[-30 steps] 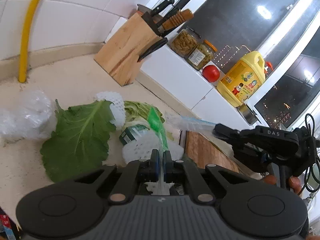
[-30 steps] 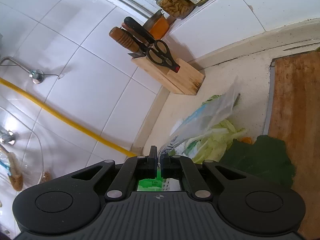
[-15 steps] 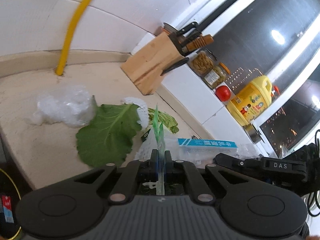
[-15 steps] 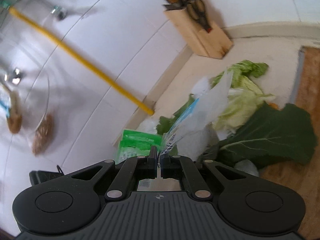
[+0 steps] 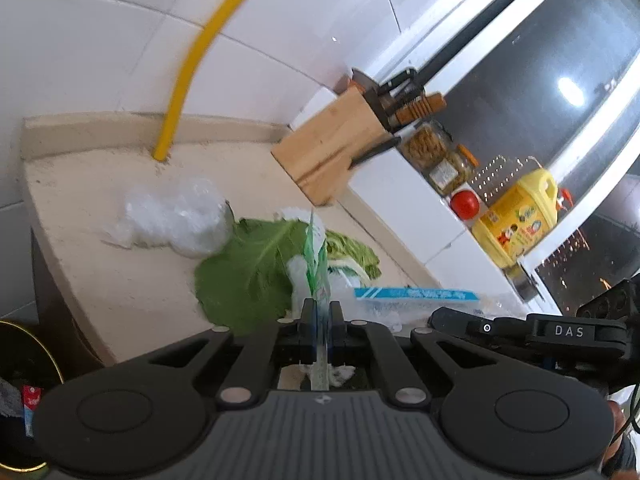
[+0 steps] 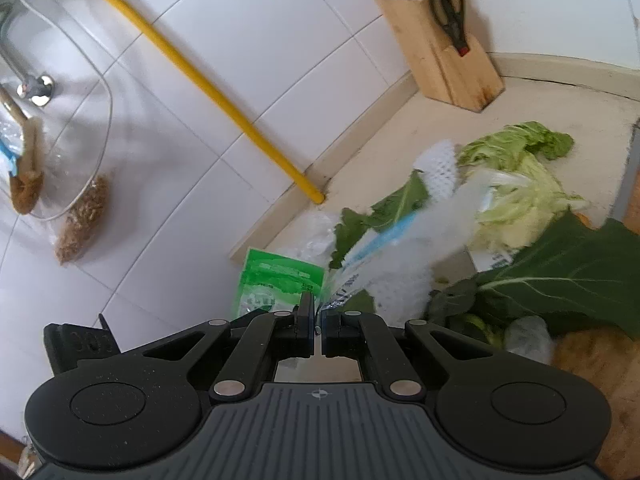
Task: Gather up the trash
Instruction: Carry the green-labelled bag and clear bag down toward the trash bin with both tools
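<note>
Two pieces of trash are in hand: a green printed wrapper (image 5: pixel 314 256), pinched edge-on between the pressed-together fingers of the left tool (image 5: pixel 320 330), and a clear bag with a blue strip (image 6: pixel 400 236), pinched at its corner by the right tool (image 6: pixel 318 326), whose fingers are likewise closed on it. Both pieces hang clear of the worktop (image 5: pixel 100 248), above its near edge. By this showing the task is partly done: two items are lifted but not yet dropped anywhere, and a dark, gold-rimmed bin (image 5: pixel 24 392) at the lower left of the left view may be their destination, though that cannot be confirmed. Left on the worktop are a crumpled clear plastic wad (image 5: pixel 176 220), a white foam net (image 6: pixel 438 166), a broad green leaf (image 5: pixel 248 276) and pale cabbage scraps (image 6: pixel 516 184). Compared with one second ago, both tools have drawn back from the pile and rolled: the knife block (image 5: pixel 332 156) and yellow pipe (image 5: pixel 188 68) now appear farther off, the worktop's outer edge has come into view, and the grips are unchanged.
</note>
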### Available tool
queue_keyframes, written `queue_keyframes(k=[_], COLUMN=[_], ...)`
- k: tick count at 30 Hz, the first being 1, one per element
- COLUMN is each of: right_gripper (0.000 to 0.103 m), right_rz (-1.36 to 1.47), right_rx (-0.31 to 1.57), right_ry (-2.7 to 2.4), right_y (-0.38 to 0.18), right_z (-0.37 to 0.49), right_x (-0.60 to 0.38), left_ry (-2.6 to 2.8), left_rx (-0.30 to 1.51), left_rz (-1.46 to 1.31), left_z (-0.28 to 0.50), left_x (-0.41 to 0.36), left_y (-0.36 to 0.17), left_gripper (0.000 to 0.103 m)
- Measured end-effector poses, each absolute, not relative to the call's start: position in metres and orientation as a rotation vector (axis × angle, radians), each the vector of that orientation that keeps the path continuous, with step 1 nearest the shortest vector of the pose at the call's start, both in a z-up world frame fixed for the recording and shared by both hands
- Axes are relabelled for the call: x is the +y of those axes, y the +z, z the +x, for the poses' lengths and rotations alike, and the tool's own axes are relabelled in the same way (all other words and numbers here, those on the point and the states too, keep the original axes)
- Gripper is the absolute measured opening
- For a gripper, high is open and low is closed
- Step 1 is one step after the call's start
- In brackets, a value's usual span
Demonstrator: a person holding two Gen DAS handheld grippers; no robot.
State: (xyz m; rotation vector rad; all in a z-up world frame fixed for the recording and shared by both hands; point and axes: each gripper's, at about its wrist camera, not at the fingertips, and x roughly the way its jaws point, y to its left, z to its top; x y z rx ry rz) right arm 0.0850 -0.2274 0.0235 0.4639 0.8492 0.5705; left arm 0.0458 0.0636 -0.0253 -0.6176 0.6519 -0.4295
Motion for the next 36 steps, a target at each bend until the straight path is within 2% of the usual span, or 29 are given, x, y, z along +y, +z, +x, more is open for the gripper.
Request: queue_keyframes(k=[36], right_gripper=[0.005], right_rz=[0.388], right_rx=[0.787], right_ry=[0.599], right_y=[0.042], right_z=[0.103], right_x=[-0.217], left_ry=[-0.417], left_rx=[0.54], left_rz=[-0.573], left_z=[0.065], left_x=[0.052], left_y=[0.006], left_gripper=[0.001])
